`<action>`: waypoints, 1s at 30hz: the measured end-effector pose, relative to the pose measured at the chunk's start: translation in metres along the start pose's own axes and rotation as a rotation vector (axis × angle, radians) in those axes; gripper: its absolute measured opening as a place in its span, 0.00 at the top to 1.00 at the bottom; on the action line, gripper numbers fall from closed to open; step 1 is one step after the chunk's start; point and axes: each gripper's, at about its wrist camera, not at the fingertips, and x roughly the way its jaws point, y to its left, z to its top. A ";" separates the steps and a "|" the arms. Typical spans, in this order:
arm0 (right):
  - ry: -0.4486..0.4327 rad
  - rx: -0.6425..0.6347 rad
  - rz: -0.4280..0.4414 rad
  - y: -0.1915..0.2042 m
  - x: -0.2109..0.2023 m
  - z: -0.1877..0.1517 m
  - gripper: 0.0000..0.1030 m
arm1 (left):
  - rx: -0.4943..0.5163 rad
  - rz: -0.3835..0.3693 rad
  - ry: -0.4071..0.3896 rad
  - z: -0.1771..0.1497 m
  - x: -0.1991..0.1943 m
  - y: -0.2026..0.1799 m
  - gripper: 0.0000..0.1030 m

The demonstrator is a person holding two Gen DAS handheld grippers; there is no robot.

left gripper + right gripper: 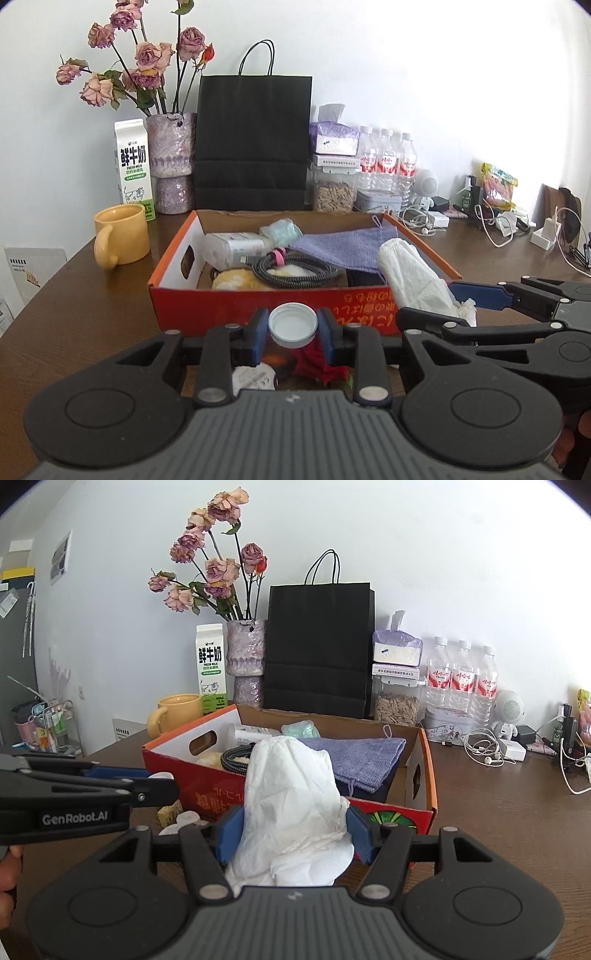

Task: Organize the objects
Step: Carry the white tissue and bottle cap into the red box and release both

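Observation:
My left gripper [293, 334] is shut on a white bottle cap [293, 325], held just in front of the red cardboard box [229, 306]. My right gripper [291, 830] is shut on a crumpled white tissue wad [291, 797], lifted at the box's near edge [207, 794]; the same wad [410, 273] shows in the left wrist view beside the right gripper's blue finger [476, 295]. Inside the box lie a purple cloth [343, 247], a coiled black cable [295, 271], a white bottle [236, 247] and a yellow soft item [236, 280].
Behind the box stand a black paper bag [253, 144], a vase of dried roses [171, 162], a milk carton [133, 166], a yellow mug [122, 234], water bottles [388, 162] and a seed jar [334, 192]. Chargers and cables [498, 221] clutter the right. Small scraps [177, 812] lie under the left gripper.

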 end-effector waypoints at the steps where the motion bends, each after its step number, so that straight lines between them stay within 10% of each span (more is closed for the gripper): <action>1: -0.003 -0.003 0.001 0.000 0.002 0.003 0.42 | -0.002 0.001 -0.007 0.003 0.001 0.001 0.71; 30: -0.019 -0.005 -0.016 -0.022 0.138 0.081 0.42 | -0.069 0.069 -0.087 0.086 0.124 0.033 0.71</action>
